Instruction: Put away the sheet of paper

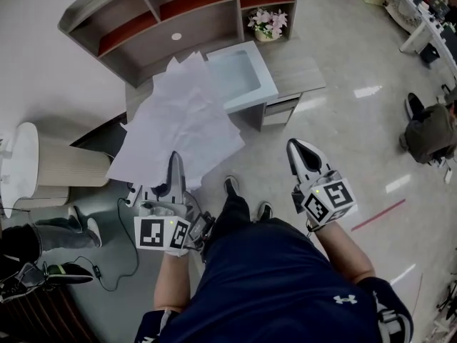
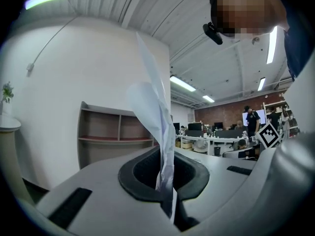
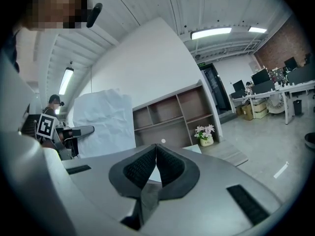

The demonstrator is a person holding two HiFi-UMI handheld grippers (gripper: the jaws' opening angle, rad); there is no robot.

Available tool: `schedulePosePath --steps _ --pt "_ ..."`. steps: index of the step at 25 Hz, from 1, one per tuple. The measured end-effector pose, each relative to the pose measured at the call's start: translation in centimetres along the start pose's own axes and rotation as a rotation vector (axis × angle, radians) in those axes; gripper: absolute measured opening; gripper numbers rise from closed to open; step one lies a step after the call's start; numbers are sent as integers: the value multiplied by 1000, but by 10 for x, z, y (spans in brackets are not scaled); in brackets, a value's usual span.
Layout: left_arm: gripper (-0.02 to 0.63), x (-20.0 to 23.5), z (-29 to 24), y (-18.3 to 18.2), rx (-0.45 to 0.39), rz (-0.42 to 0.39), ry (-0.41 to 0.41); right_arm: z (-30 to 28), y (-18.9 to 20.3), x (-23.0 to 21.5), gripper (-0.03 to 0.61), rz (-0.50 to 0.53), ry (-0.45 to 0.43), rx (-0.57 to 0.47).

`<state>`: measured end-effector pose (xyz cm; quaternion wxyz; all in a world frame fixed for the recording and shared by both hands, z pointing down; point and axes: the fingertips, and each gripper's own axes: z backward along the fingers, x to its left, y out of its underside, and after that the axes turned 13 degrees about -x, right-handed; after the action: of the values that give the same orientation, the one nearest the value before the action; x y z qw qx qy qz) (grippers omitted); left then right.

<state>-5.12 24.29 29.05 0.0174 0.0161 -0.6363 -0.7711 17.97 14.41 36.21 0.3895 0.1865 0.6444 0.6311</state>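
A large crumpled white sheet of paper (image 1: 178,116) hangs in the air in front of the person, spread over the view of the desk. My left gripper (image 1: 175,161) is shut on its near edge. In the left gripper view the sheet (image 2: 151,100) rises edge-on from between the closed pads of that gripper (image 2: 163,154). My right gripper (image 1: 295,147) is held to the right, apart from the sheet, shut with nothing in it. The right gripper view shows its pads (image 3: 156,145) pressed together, and the sheet (image 3: 106,122) off to the left.
Ahead stands a desk (image 1: 303,73) with a pale blue tray (image 1: 239,77) on it. Behind it are a shelf unit (image 1: 178,13) and a flower pot (image 1: 268,23). A white round stand (image 1: 21,163) is at the left. A seated person (image 1: 428,131) is at the right.
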Motion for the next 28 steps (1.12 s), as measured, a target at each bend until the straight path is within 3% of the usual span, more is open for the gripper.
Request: schedulePosePath --steps 12,28 --pt "15 81 -106 23 -15 0 112 -100 7 -24 14 24 131 -9" --pt "15 159 -145 62 21 70 202 -165 33 -1 14 31 236 50"
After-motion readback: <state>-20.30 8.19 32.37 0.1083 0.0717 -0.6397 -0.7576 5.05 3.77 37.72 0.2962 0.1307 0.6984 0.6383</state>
